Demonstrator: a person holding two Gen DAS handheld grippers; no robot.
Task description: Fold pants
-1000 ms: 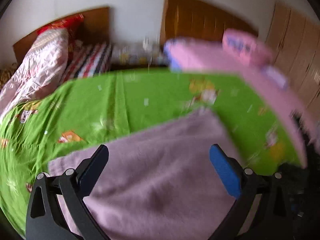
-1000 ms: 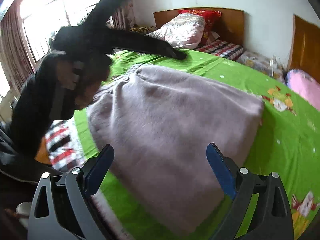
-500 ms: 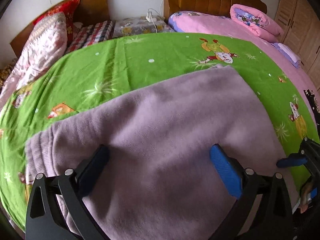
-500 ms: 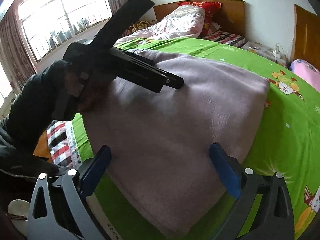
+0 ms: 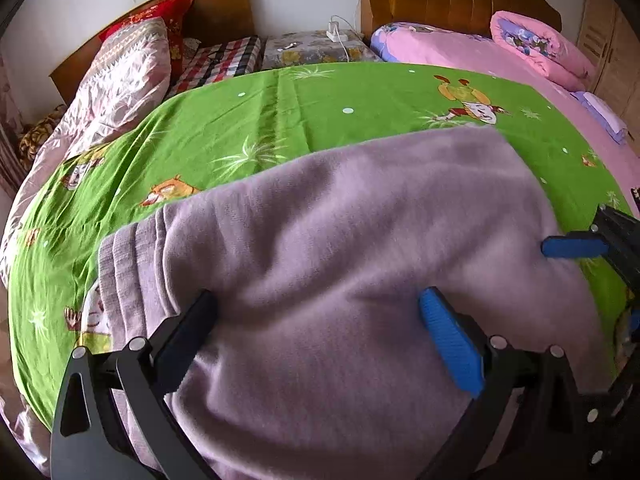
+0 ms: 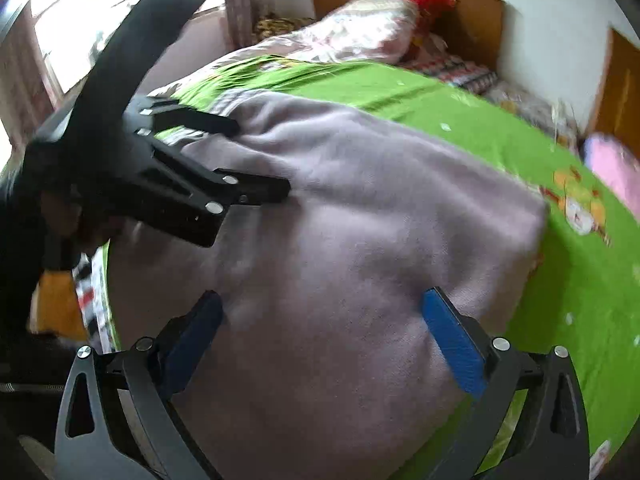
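Under both hand-held grippers, mauve fleece pants [image 5: 360, 240] lie spread on green bed sheet [image 5: 240, 128]. Left hand-held gripper [image 5: 320, 312] fingers apart, pressing cloth; right hand-held gripper [image 6: 320, 312] likewise apart. Fabric looks soft, thick, light, floppy — best pinched at ribbed waistband [image 5: 132, 264] or far edge.

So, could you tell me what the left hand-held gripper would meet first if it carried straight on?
Probably the mauve pants: the left hand-held gripper points at them, open, fingers apparently touching the fabric already.
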